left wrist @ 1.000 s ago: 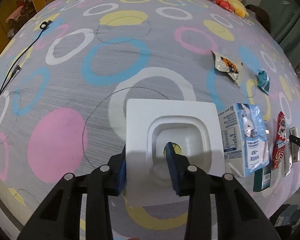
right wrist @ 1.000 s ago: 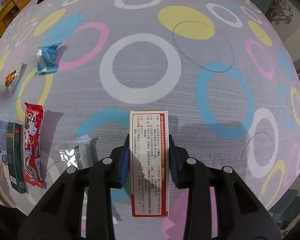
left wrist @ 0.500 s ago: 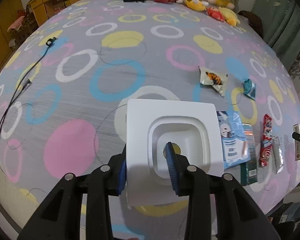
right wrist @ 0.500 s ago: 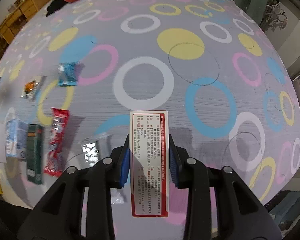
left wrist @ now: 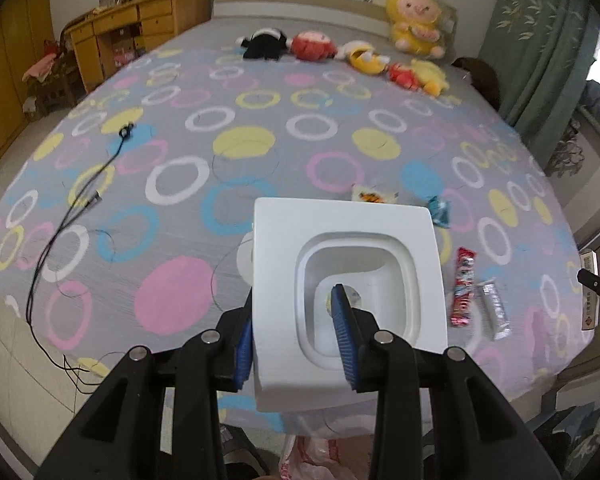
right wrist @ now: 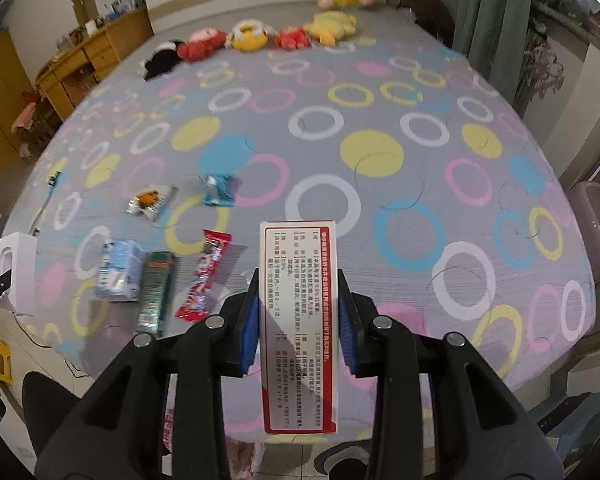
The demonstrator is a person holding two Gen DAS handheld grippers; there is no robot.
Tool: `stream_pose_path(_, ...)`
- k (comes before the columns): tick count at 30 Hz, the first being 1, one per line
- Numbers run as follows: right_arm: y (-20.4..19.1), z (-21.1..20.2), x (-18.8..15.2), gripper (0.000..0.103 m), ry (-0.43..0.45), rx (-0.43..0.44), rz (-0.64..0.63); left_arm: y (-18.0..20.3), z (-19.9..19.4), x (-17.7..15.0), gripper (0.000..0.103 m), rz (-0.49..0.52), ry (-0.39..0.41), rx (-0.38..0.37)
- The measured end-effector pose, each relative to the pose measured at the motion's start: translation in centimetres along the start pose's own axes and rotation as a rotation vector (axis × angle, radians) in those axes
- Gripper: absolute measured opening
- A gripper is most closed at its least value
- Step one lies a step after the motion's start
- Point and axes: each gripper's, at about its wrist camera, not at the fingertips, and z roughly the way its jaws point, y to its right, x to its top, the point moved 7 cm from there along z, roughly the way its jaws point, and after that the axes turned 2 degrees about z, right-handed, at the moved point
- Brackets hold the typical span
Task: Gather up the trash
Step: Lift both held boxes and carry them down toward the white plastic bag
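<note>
Above a ringed bedspread, a white tray is clamped by the left gripper, a red-edged box by the right gripper.

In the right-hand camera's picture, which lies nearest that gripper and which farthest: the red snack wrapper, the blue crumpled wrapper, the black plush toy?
From the right gripper:
1. Red snack wrapper, just left.
2. Blue crumpled wrapper, mid-bed, left.
3. Black plush toy, far end, left.

Bedroom — wooden dresser, green curtains

Gripped white tray (red-bordered box)
</note>
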Motion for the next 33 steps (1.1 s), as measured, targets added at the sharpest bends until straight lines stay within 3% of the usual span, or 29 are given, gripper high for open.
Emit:
stream_pose_path(10, -2.5, -9.0, -3.0, 0.032, 0.121, 0.058, -0.049, 3.4, -7.5, -2.1, 0.034, 0.095, 0.102, -0.028)
stream_pose_path(18, -5.5, -12.1, -7.7, 0.032, 0.13, 0.107, -0.111, 4.9, -10.5, -6.8, 0.034, 0.151, 0.104, -0.071)
stream_pose_path(26, -8.8, -12.0, -14.1, 0.032, 0.116, 0.134, -0.151, 5.2, -9.5, -13.7, 0.034, 0.195, 0.006, -0.104)
stream_pose_path(33, -11.1, -7.9, -19.4, 0.032, 0.028, 0.167, -0.158, 5.5, -5.7, -19.7, 0.034, 0.192, -0.135, -0.124)
